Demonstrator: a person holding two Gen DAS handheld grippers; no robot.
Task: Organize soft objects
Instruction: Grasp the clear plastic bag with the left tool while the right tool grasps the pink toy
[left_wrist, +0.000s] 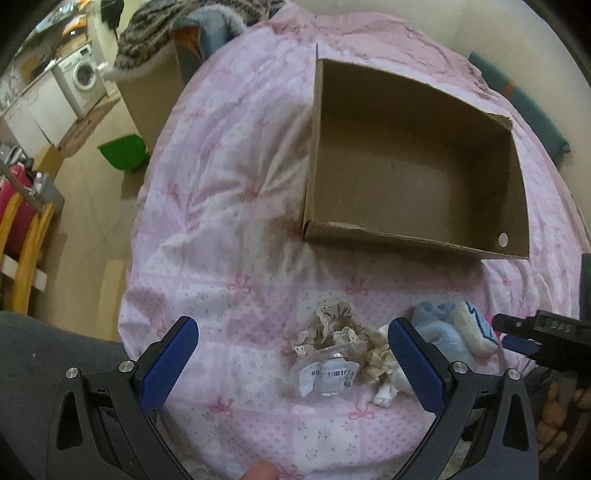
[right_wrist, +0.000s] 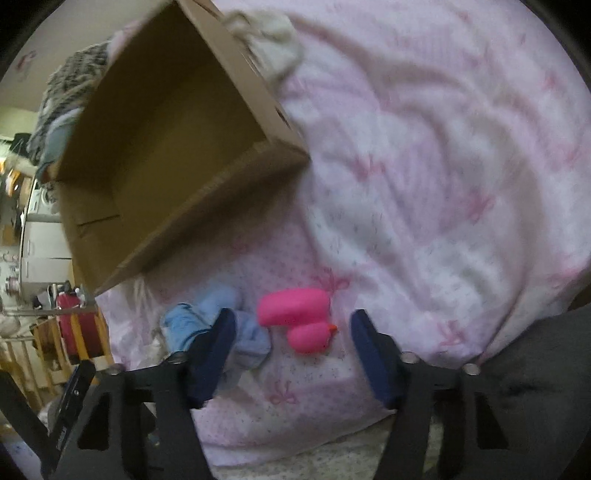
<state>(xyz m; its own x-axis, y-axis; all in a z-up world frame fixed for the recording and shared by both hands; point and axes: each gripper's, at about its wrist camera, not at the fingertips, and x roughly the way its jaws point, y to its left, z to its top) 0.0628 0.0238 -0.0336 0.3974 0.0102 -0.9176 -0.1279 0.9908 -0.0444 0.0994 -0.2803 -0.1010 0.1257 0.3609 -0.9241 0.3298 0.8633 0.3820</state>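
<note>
While both grippers hang just above the bed, their jaws stand wide open and hold nothing. The left gripper (left_wrist: 293, 354) has its blue pads on each side of a frilly cream scrunchie (left_wrist: 334, 321) and a clear plastic packet (left_wrist: 327, 373) with a barcode label. These lie touching each other on the near part of the pink bedspread (left_wrist: 229, 206). Just to the right lies a pile of fluffy blue socks (left_wrist: 448, 330), and the right gripper pokes in from the right edge of that view.

The right gripper (right_wrist: 293, 343) has its pads around a pink squishy toy (right_wrist: 295, 308). The toy looks like a duck, but the picture is blurry. Its long body lies left to right, and its small round head with an orange tip points toward the near right. The blue socks sit just to its left, partly behind the left pad.

Farther away sits the open cardboard box (left_wrist: 515, 173). Its mouth faces up and nothing is inside it. Something cream and soft lies behind it.

So I think the tidying has hardly begun. Every soft thing seen here is on the bed, not in the box.
</note>
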